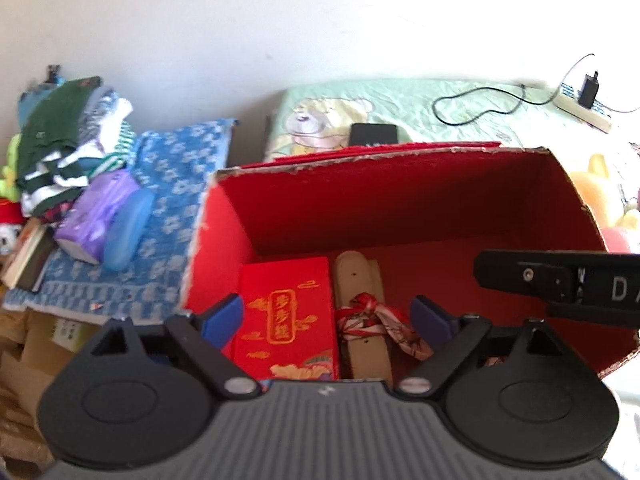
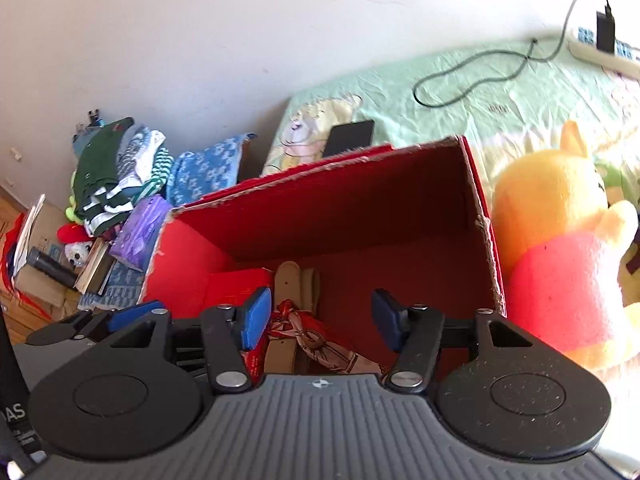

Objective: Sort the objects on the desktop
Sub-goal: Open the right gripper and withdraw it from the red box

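Observation:
An open red cardboard box (image 1: 400,208) stands in front of both grippers; it also shows in the right wrist view (image 2: 360,208). Inside lie a red gift box with gold lettering (image 1: 286,312), a beige belt (image 1: 360,280) and a red-and-white patterned scarf (image 1: 380,324) knotted on it. The scarf (image 2: 320,340) and belt (image 2: 292,280) also show in the right wrist view. My left gripper (image 1: 326,316) is open and empty over the box's near edge. My right gripper (image 2: 322,318) is open and empty over the scarf.
A yellow plush bear in a red shirt (image 2: 560,264) sits right of the box. A black phone (image 1: 372,134), cable and power strip (image 1: 580,106) lie on the green bedsheet. Folded clothes (image 1: 68,140), a purple tissue pack (image 1: 100,212) and a blue case (image 1: 128,232) lie left.

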`<state>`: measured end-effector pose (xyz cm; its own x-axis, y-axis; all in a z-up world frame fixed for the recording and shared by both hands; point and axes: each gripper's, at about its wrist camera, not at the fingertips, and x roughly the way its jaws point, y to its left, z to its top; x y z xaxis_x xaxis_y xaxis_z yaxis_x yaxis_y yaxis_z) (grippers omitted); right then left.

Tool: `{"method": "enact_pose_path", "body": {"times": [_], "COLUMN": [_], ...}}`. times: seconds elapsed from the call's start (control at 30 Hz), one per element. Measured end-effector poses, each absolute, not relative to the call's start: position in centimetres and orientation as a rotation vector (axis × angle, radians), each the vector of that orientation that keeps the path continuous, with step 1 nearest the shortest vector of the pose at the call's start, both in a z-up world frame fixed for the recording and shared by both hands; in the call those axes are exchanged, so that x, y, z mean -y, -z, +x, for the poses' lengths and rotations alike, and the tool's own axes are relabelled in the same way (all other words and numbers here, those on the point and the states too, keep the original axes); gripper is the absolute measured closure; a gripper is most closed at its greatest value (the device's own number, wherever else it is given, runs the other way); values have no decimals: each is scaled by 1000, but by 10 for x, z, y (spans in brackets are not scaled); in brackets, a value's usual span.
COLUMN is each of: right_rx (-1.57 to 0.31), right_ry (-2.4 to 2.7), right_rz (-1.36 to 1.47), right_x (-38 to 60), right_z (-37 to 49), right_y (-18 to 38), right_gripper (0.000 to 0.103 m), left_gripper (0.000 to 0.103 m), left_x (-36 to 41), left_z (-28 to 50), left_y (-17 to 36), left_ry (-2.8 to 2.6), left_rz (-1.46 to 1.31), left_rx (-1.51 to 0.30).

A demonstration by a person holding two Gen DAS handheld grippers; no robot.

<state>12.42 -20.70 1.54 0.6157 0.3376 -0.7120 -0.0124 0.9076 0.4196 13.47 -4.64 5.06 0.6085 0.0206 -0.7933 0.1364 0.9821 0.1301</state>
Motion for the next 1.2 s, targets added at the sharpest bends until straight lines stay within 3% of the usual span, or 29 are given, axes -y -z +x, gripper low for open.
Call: {"method": "enact_pose_path", "body": {"times": [0.3, 0.5, 0.63, 0.93, 1.2], "right_rx": [-868, -855, -856, -859, -917], "right_ry": [-282, -346, -380, -423, -374], "right_rz": [363, 345, 341, 414, 452], "right_x": [214, 226, 236, 278, 309], "right_z": [100, 76, 61, 30, 14], "right_y": [-23, -31, -32, -22, 3], "right_gripper": [44, 54, 55, 55, 55], "left_gripper": [11, 11, 15, 17, 26], "left_x": [61, 78, 93, 118, 154], "left_z": [100, 71, 51, 22, 17], "left_y": [-64, -78, -80, -63, -35], "left_ry": [-9, -30, -25, 57, 151], "left_rz": [196, 190, 195, 126, 160], "left_rx": [-921, -887, -876, -939, -1033]}}
